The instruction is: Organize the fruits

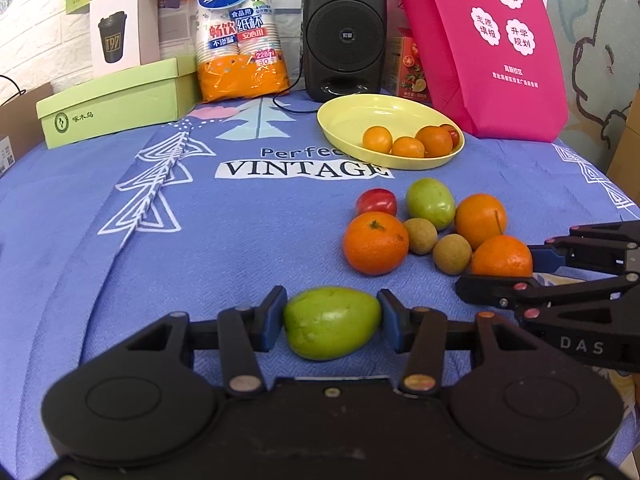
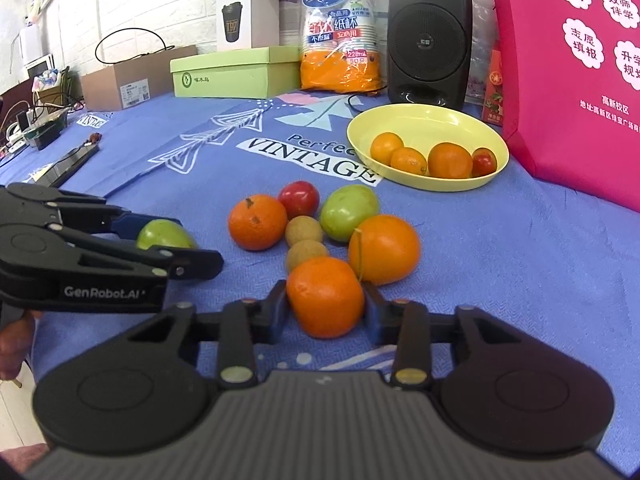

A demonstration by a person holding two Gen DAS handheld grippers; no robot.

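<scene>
My left gripper is shut on a green fruit low over the blue cloth; it also shows in the right wrist view. My right gripper is shut on an orange, seen in the left wrist view at the near right of the pile. The pile holds two more oranges, a red tomato, a green fruit and two small brown fruits. A yellow plate behind holds three oranges and a small tomato.
A black speaker, an orange pack of paper cups, a green box and a pink bag line the back of the table. A dark flat object lies at the left edge.
</scene>
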